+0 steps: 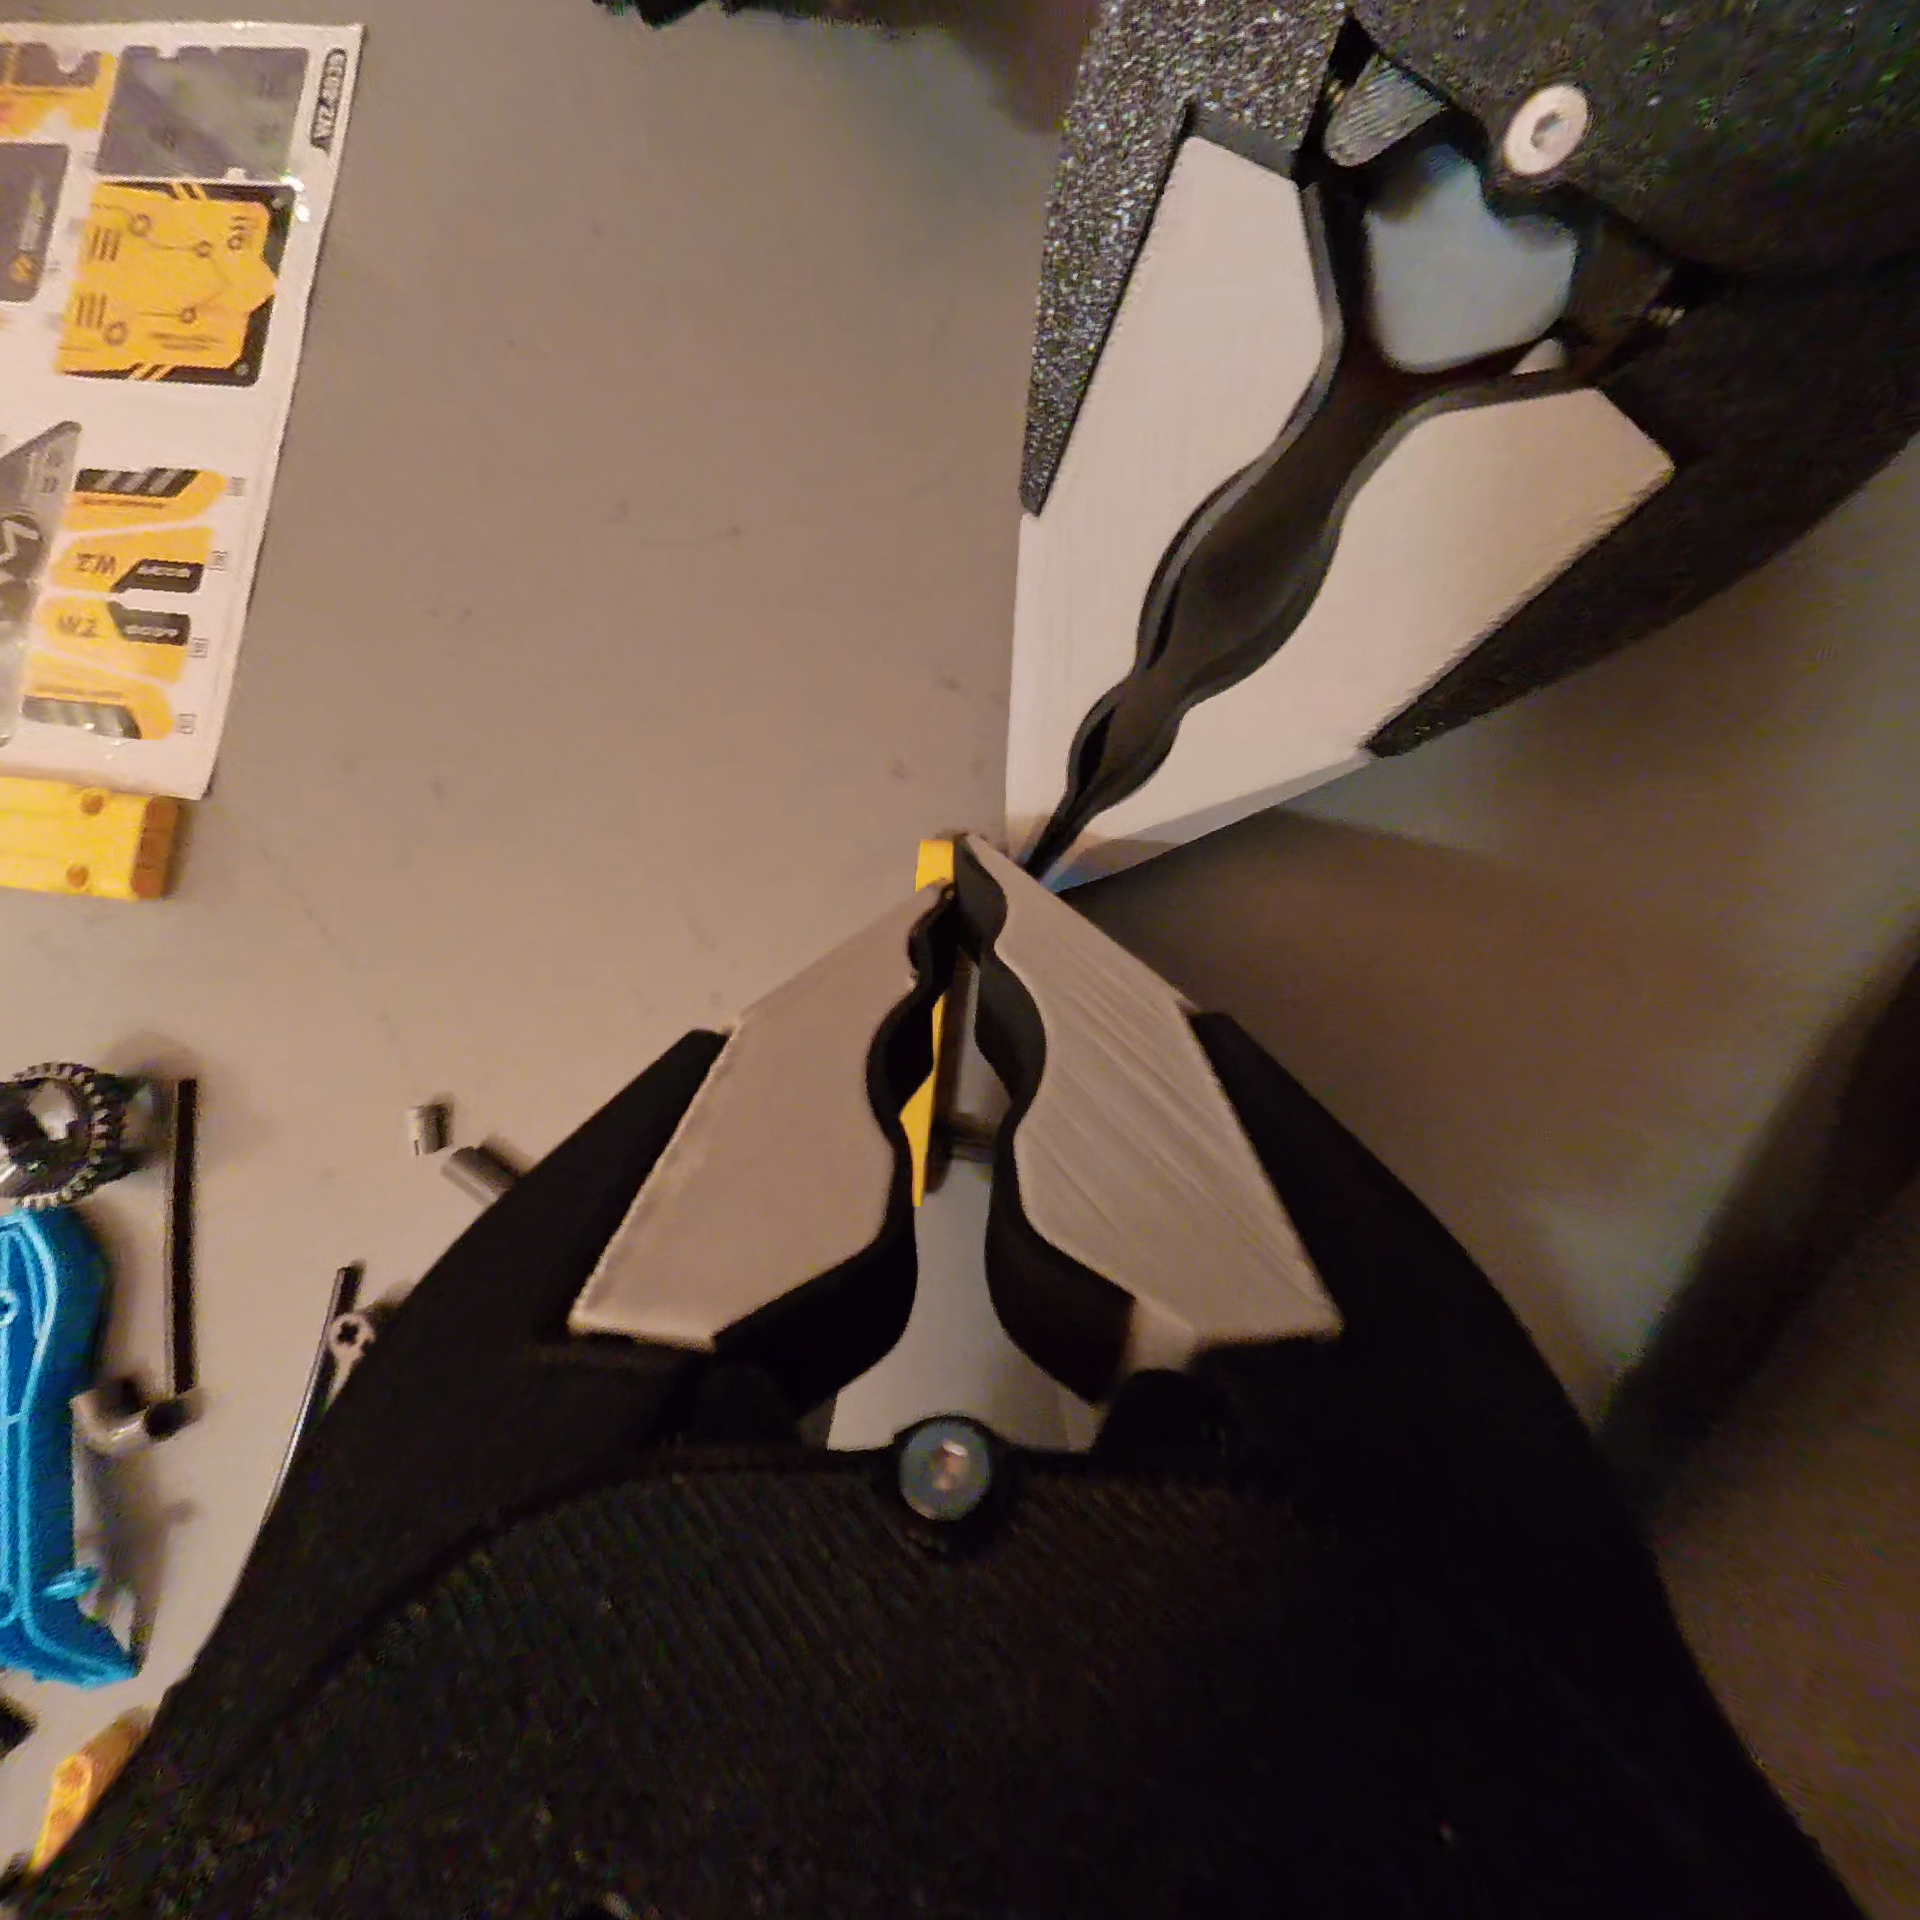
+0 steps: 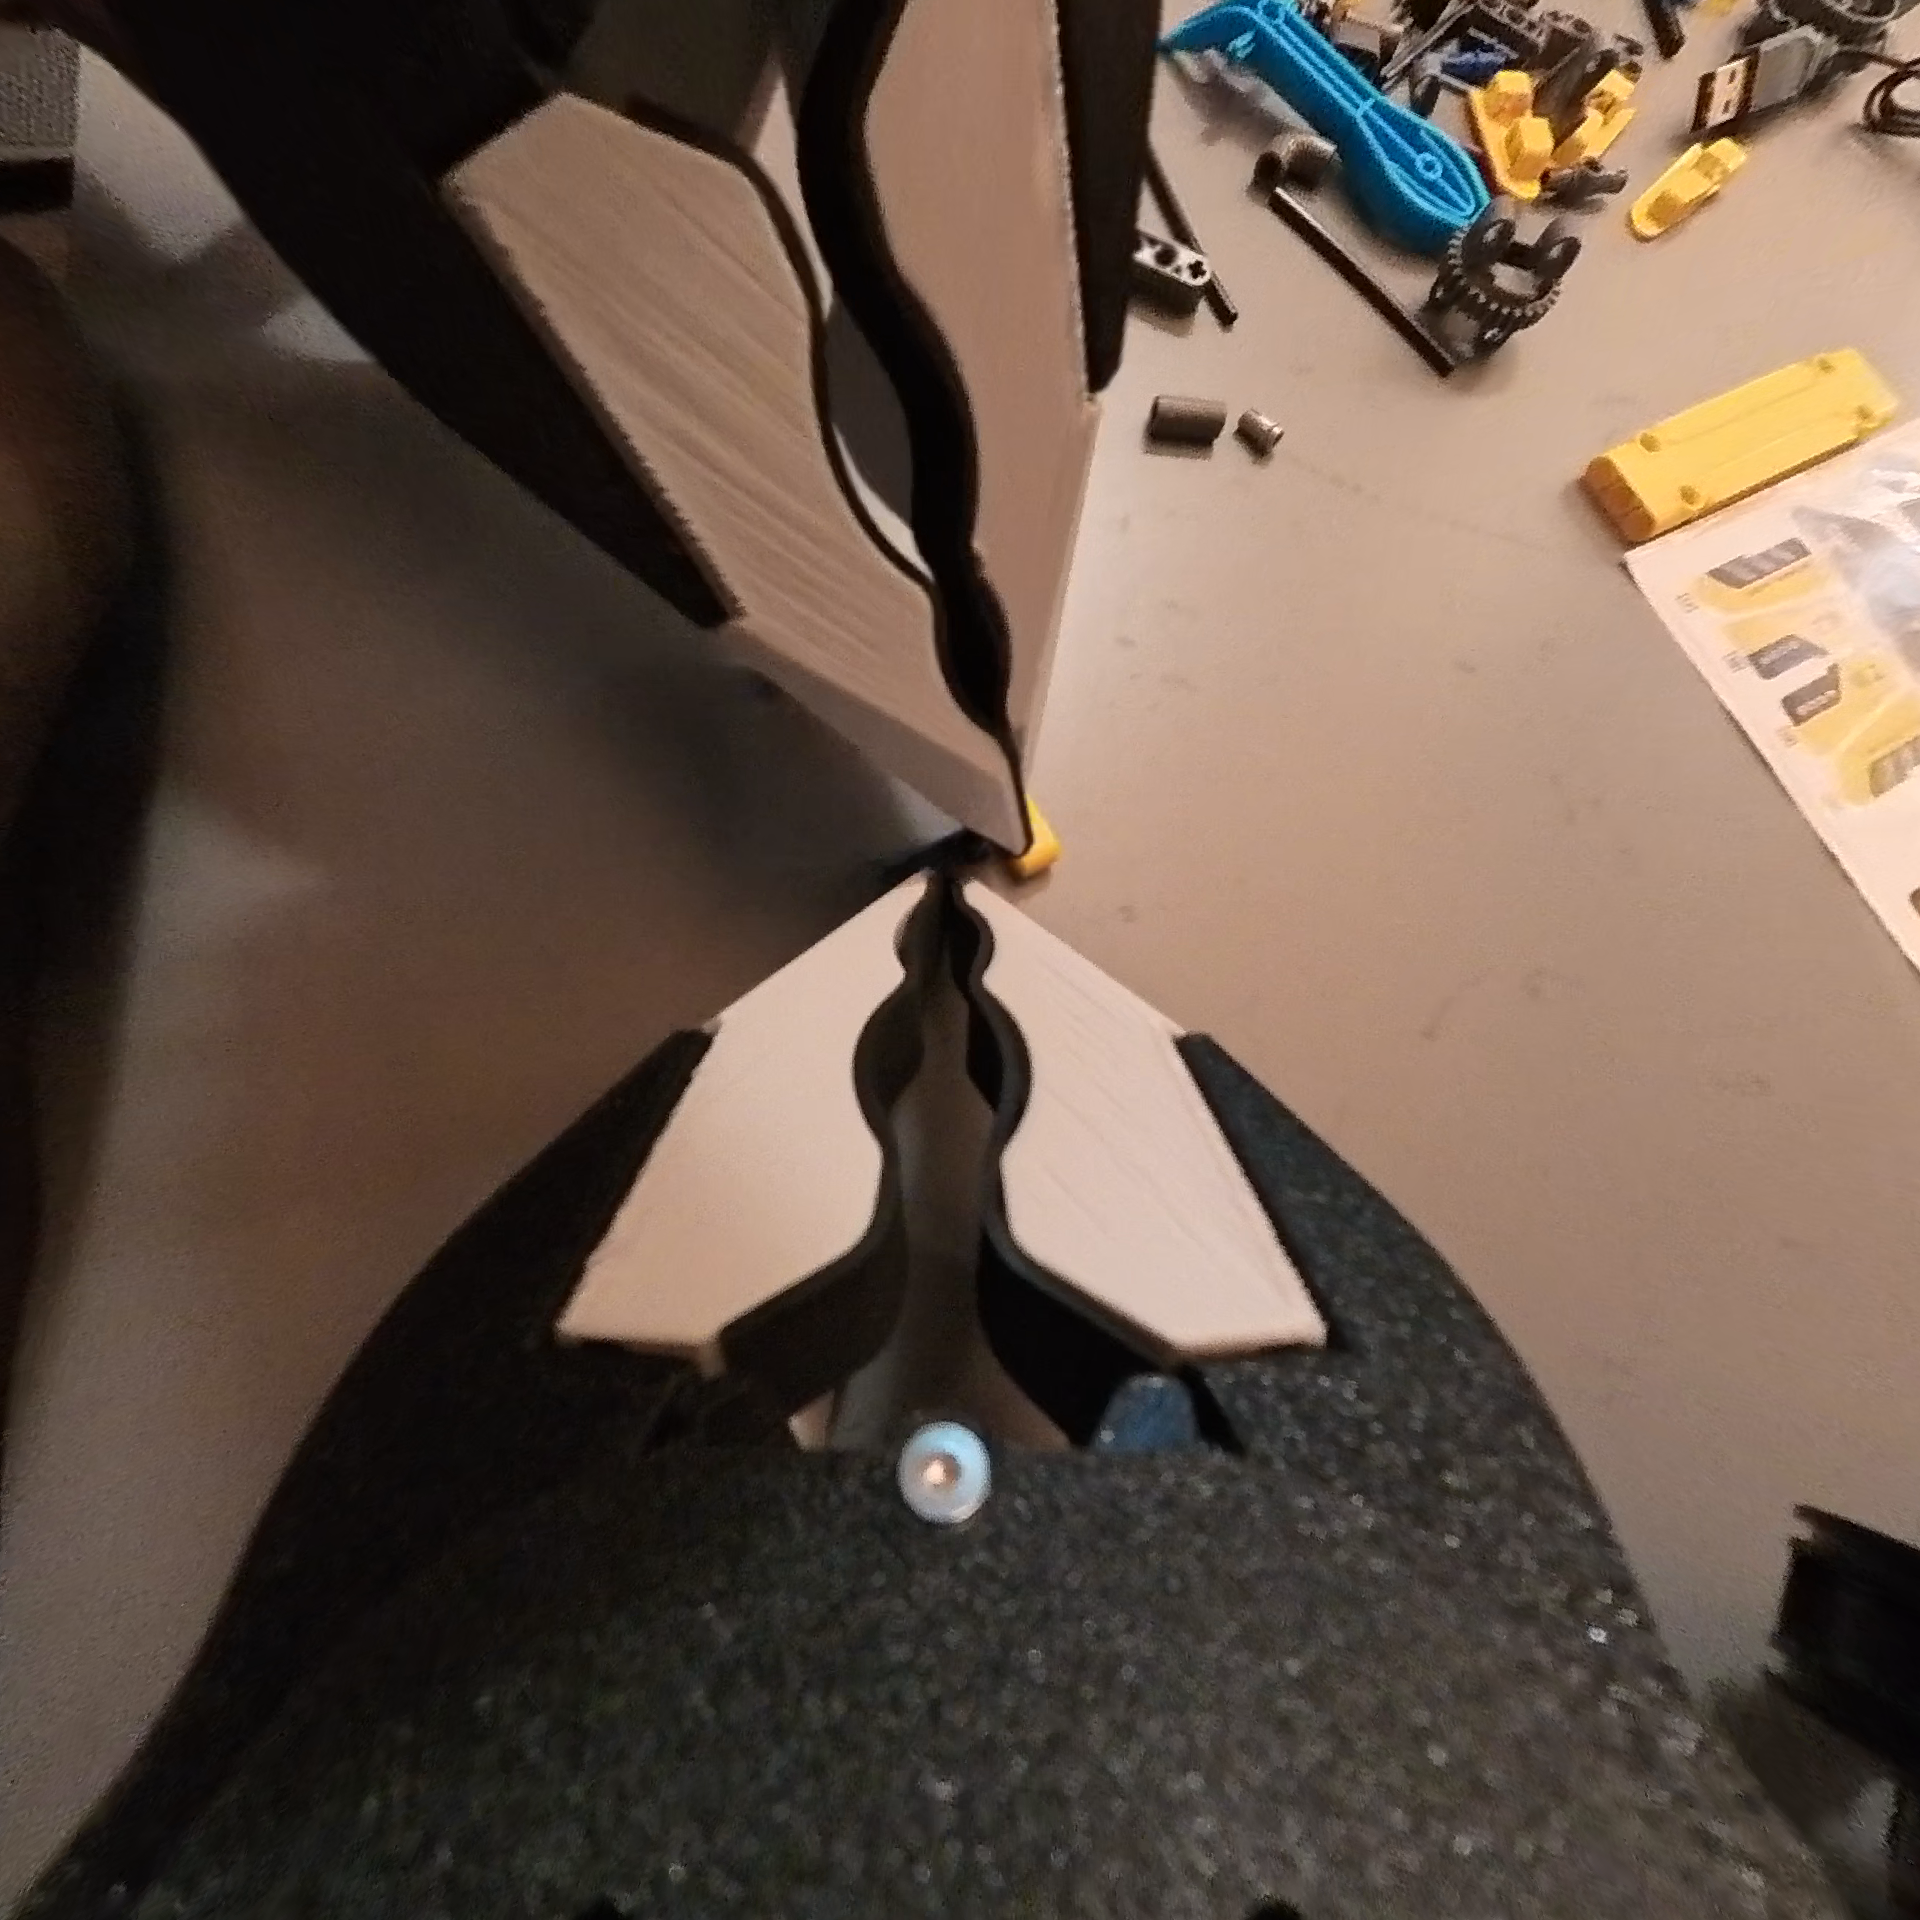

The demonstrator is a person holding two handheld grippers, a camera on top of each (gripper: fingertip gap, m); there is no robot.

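My left gripper [image 1: 956, 868] is shut on a thin yellow plastic piece [image 1: 928, 1107] that stands on edge between its fingers, with its end poking out at the tips. It hangs over the grey table [image 1: 644, 644]. My right gripper [image 2: 945, 883] is shut tip to tip against it, with a small dark part [image 2: 925, 857] pinched at its very tips, too small to make out. In the right wrist view the left gripper [image 2: 1013, 826] comes down from above, with the yellow piece [image 2: 1039, 844] showing at its tip. In the left wrist view the right gripper [image 1: 1047, 871] comes in from the upper right.
A sticker sheet [image 1: 156, 364], a yellow block [image 1: 83, 842], a blue plastic tool [image 1: 42, 1455], a black gear [image 1: 57, 1132], a black axle [image 1: 185, 1236] and small grey sleeves [image 1: 431, 1127] lie on the left. The right wrist view shows a pile of small parts [image 2: 1548, 135]. Both grippers' tips are close together, under 4 cm apart. Both grippers' tips are roughly 20 centimeters from the black axle [image 1: 185, 1236]. Look for it in the right wrist view [image 2: 1353, 284] too.
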